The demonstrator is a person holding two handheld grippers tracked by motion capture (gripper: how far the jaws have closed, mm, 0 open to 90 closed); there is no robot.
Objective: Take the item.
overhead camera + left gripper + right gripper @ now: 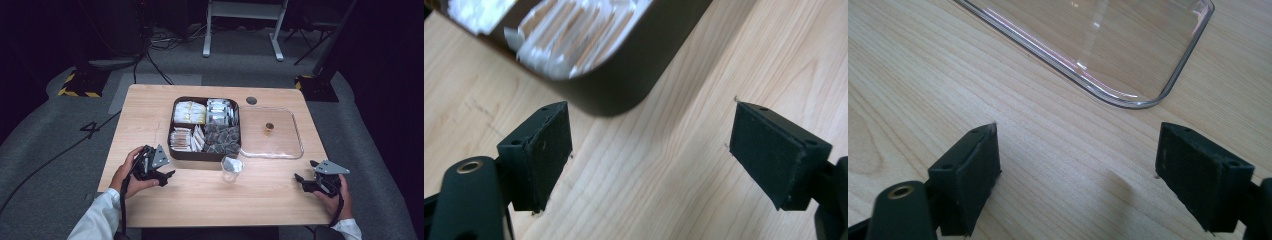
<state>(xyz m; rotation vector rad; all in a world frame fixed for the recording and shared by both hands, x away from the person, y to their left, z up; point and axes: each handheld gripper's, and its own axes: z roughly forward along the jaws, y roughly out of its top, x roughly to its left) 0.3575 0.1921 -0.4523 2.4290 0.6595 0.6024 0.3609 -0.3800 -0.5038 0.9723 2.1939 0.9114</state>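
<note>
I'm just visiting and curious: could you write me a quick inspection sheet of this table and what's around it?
Surface: pale wooden table, round hole near its far edge.
Job's things: dark tray with four compartments of packets; clear glass cup upright in front of it; clear lid flat to the tray's right, a small brown knob on it.
Clutter: nothing seen.
Grippers: left gripper and right gripper both open, holding nothing, low over the table.
Cables: one trails from each gripper; more lie on the floor.
Surroundings: grey carpet, white frame legs, dark stands with yellow-black striped bases.
</note>
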